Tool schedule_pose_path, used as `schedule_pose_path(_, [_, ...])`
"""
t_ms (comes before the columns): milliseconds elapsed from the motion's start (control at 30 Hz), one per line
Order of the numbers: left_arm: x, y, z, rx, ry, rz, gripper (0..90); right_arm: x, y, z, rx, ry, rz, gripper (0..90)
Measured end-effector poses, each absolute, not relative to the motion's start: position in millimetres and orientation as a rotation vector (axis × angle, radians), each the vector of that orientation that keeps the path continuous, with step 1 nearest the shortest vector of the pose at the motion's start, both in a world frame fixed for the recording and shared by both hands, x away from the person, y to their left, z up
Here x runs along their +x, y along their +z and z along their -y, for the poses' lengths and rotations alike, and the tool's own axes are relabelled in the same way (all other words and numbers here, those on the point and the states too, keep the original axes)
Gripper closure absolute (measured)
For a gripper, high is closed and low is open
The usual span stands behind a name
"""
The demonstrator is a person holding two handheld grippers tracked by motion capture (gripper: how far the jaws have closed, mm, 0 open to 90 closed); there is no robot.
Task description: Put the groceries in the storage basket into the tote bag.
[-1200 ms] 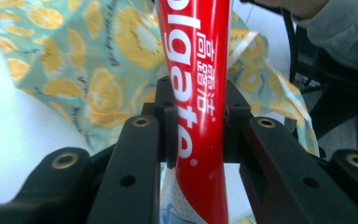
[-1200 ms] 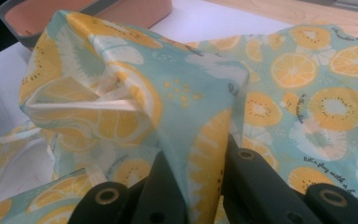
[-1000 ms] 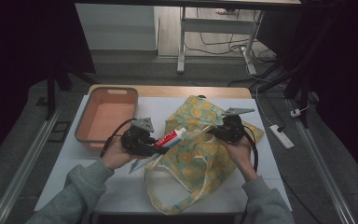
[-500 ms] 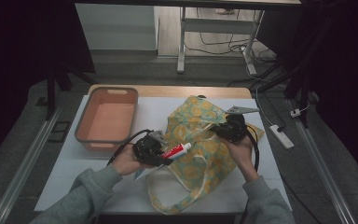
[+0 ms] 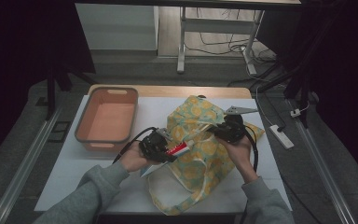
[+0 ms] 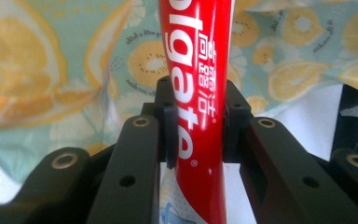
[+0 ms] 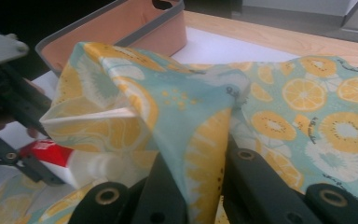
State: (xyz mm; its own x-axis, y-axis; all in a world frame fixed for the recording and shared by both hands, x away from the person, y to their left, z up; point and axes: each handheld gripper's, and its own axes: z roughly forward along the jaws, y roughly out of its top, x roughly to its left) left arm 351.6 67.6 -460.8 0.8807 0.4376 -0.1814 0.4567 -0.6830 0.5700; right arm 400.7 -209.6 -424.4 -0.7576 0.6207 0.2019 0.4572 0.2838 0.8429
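A cloth tote bag (image 5: pixel 200 140) printed with lemon slices lies on the white table (image 5: pixel 74 172). My left gripper (image 5: pixel 165 151) is shut on a red toothpaste tube (image 5: pixel 178 149), whose cap end points at the bag's mouth. In the left gripper view the tube (image 6: pixel 193 93) runs up between the jaws toward the bag fabric (image 6: pixel 51 70). My right gripper (image 5: pixel 216 130) is shut on the bag's rim and lifts it; its own view has the fabric (image 7: pixel 186 121) pinched between the jaws and the tube (image 7: pixel 65 161) entering under the raised edge.
An orange tub (image 5: pixel 106 119) with a grey rim stands at the back left of the table, also seen as the tub (image 7: pixel 135 23) in the right gripper view. The bag's long handle (image 5: pixel 168 196) loops toward the front edge. Cables trail from both grippers.
My left gripper has carried the toothpaste tube rightward and toward the bag's mouth. The right gripper keeps holding the bag's rim up, nearly still.
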Motion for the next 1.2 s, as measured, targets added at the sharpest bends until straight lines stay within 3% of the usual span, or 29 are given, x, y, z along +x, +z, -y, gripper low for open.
schedule_pose_path(533, [370, -457, -38, 2.342, -0.072, -0.691, 73.2, 397, -424, 201, 0.983, 1.494, -2.404, 88.4])
schedule_pose_path(1200, [387, -480, -16, 2.333, -0.092, -0.78, 73.3, 386, -414, 198, 0.958, 1.611, -2.375, 88.6])
